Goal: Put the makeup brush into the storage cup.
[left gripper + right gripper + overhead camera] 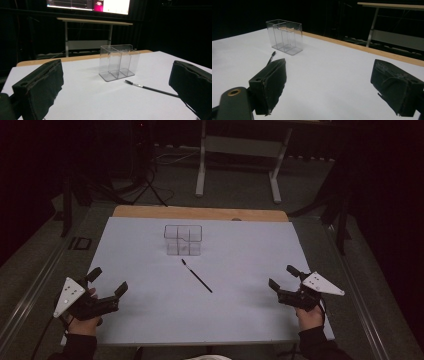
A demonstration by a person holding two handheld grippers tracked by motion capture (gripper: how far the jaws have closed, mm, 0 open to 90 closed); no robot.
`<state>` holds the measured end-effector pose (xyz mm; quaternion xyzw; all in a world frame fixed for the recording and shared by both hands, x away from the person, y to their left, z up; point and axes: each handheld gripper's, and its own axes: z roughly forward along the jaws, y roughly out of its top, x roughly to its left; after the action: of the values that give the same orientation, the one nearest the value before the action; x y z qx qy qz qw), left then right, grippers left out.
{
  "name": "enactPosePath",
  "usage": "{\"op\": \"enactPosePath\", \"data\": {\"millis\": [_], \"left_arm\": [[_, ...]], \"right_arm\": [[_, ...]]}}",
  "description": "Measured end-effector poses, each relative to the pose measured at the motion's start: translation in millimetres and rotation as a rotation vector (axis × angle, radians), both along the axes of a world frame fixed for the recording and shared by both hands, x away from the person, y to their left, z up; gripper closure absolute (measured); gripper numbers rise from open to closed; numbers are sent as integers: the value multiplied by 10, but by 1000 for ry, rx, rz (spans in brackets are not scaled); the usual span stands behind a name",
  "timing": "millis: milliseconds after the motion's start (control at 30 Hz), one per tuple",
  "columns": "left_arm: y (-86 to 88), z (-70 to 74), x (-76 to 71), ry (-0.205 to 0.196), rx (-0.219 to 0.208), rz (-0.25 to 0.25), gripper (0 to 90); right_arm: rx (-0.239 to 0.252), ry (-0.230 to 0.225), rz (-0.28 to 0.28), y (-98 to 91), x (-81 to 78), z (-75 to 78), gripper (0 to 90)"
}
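A thin black brush lies mid-bench before a clear divided box, well apart from the left tool and right tool, both spread wide and empty.

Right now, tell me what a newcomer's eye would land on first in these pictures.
First, the clear plastic organizer, standing upright toward the far middle of the white table sheet, its compartments empty as far as can be seen. Just in front of it lies a thin black brush, flat and apart from it. At the near corners wait the left gripper and right gripper, both open.
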<state>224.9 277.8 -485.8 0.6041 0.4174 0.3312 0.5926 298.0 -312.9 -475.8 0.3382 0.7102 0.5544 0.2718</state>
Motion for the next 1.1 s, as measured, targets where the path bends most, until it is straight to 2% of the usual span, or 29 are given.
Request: {"op": "enactPosePath", "data": {"millis": [233, 367, 433, 600, 667, 733, 833, 933, 1000, 1033, 1067, 1100], "left_arm": [[-17, 4, -2, -2, 4, -10, 3], [-12, 5, -4, -5, 2, -10, 3], [-9, 4, -8, -4, 6, -9, 3], [-7, 6, -8, -5, 2, -8, 3], [-9, 9, -10, -6, 2, -7, 3], [-7, 11, -12, -8, 2, -6, 3], [0, 11, -12, -6, 0, -3, 3], [1, 11, -12, -5, 2, -4, 3], [-1, 12, -12, -7, 2, -5, 3], [-1, 13, -13, -7, 3, -5, 3], [0, 14, -13, -8, 3, -4, 3], [2, 14, -13, -8, 2, -5, 3]], "right_arm": [[-2, 10, 8, 17, -1, -9, 129], [-42, 11, 19, 63, -5, -9, 132], [-42, 7, 26, 82, -4, 1, 133], [-59, 40, 7, 89, 22, -25, 135], [-94, 55, -22, 77, 46, -38, 131], [-105, 121, -46, 55, 76, -47, 126], [-123, 282, -67, 32, 146, -88, 107], [-138, 400, -73, 20, 212, -156, 107], [-156, 462, -75, 19, 250, -188, 107], [-169, 485, -79, 20, 262, -202, 107], [-199, 515, -94, 29, 274, -214, 110], [-238, 560, -85, 45, 291, -228, 110]]}}
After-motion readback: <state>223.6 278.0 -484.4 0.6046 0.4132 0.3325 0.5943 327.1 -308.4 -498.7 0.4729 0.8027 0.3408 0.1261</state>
